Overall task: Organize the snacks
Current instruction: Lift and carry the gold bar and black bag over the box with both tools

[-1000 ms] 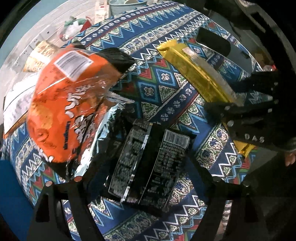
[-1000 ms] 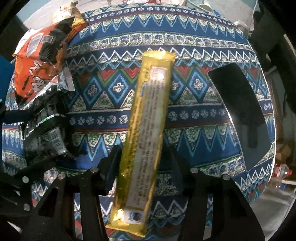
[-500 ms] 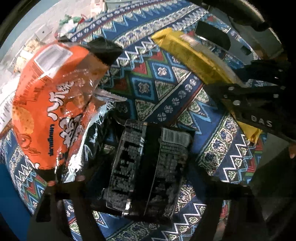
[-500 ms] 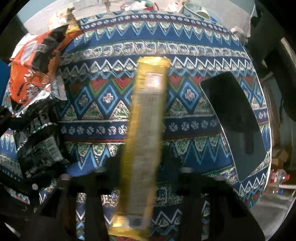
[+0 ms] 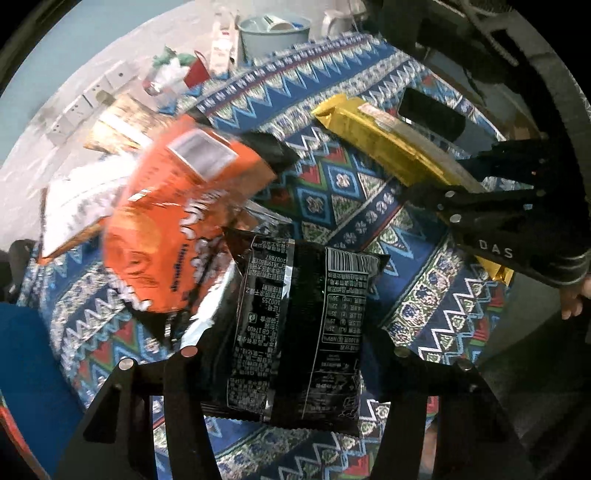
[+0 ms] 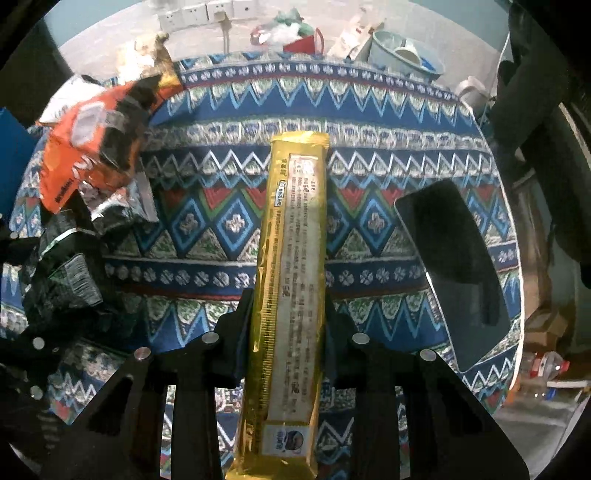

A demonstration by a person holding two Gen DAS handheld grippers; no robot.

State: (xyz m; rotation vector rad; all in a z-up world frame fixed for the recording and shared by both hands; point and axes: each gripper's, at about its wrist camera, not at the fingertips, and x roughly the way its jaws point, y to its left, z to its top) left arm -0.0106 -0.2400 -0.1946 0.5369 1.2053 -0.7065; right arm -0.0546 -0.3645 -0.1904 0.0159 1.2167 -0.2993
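My left gripper (image 5: 295, 332) is shut on a black snack packet (image 5: 299, 332), held above the patterned tablecloth (image 5: 332, 199). An orange chip bag (image 5: 173, 229) leans against the packet's left side. My right gripper (image 6: 290, 306) is shut on a long gold snack bar (image 6: 291, 277), lifted lengthwise over the cloth (image 6: 369, 229). The gold bar (image 5: 388, 147) and right gripper (image 5: 480, 206) also show at the right of the left wrist view. The orange bag (image 6: 81, 155) and black packet (image 6: 62, 280) show at the left of the right wrist view.
A black phone (image 6: 458, 273) lies on the cloth at right. A white and brown packet (image 5: 85, 192) lies far left. A pale bowl (image 6: 402, 55), a red cup (image 6: 306, 44) and wall sockets (image 6: 207, 11) stand beyond the table's far edge.
Both grippers have lifted their snacks and tilted up, so more of the far table edge shows. The orange bag has shifted and blurs beside the black packet.
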